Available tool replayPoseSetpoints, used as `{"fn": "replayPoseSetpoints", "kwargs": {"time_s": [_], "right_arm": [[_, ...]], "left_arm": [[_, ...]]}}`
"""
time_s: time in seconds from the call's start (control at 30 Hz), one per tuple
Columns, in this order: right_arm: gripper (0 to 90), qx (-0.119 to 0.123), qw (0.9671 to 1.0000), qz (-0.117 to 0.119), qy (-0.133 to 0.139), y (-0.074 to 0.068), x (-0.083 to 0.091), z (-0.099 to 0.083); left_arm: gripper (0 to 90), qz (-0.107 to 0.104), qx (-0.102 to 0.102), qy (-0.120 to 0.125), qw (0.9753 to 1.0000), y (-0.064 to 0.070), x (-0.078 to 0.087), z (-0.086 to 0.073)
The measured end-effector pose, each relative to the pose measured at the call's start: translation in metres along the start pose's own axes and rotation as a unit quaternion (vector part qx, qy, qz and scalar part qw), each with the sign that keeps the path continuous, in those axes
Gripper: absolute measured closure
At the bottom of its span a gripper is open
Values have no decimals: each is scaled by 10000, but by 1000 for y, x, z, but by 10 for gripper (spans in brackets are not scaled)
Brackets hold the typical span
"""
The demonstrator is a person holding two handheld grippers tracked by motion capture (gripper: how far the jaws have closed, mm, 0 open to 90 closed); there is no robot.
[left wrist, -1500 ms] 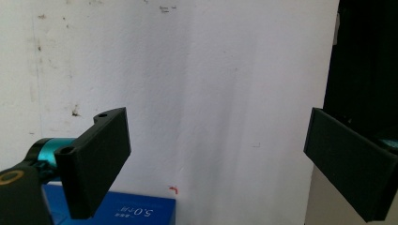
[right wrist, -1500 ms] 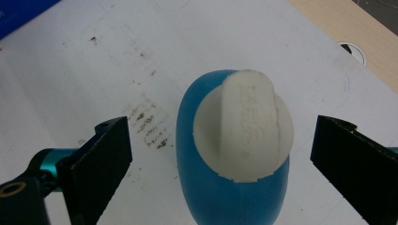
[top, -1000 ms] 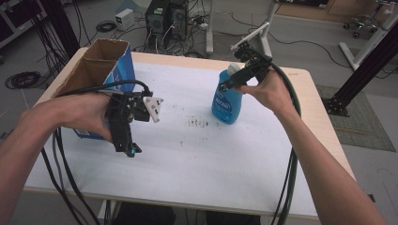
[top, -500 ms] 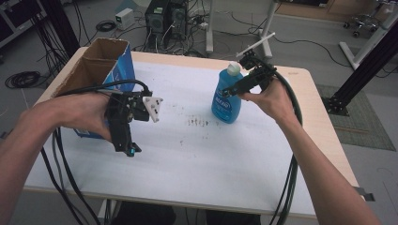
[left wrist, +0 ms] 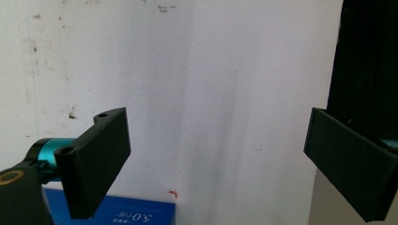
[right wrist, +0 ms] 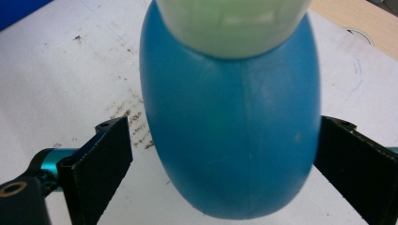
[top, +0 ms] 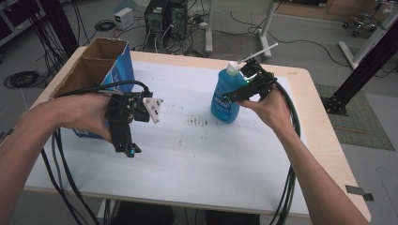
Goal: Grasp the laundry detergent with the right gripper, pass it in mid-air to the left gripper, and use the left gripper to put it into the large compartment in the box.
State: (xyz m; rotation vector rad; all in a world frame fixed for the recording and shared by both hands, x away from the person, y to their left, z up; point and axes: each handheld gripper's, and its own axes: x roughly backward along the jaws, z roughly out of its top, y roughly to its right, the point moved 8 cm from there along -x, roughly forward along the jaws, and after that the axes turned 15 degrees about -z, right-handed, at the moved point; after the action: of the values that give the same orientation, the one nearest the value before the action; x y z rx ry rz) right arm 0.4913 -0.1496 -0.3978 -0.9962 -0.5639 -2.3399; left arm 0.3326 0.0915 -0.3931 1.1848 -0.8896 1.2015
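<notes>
A blue bottle [top: 225, 96] with a pale cap stands upright on the white table sheet [top: 197, 140], right of centre. My right gripper [top: 239, 93] is open, its jaws set on either side of the bottle [right wrist: 230, 136]; the right jaw seems to touch it, and a gap shows at the left jaw. My left gripper [top: 129, 150] hangs open over the sheet at the left, jaws pointing down, nothing between them [left wrist: 216, 154]. A blue and brown cardboard box [top: 96, 70] stands open at the back left, just behind the left hand.
Dark scuff marks [top: 199, 123] dot the sheet near the middle. Cables trail from both grippers over the table's near edge. A corner of the blue box [left wrist: 126, 213] lies beneath the left gripper. Computers and desk legs stand on the floor beyond the table.
My right gripper has dropped from the bottle's cap to its body and now straddles it. The left gripper has stayed put.
</notes>
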Motion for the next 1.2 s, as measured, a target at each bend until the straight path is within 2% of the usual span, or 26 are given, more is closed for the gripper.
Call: {"fn": "replayPoseSetpoints", "kwargs": {"time_s": [0.3, 0.67, 1.2], "right_arm": [[53, 2, 9999, -63, 146, -3, -7, -7], [53, -143, 9990, -156, 404, -4, -15, -12], [53, -301, 9976, -280, 551, -2, -27, -19]], "left_arm": [[75, -13, 13, 25, 10000, 0, -1, -1], [75, -38, 10, 0, 10000, -1, -3, -2], [75, -27, 29, 7, 10000, -1, -3, -2]]}}
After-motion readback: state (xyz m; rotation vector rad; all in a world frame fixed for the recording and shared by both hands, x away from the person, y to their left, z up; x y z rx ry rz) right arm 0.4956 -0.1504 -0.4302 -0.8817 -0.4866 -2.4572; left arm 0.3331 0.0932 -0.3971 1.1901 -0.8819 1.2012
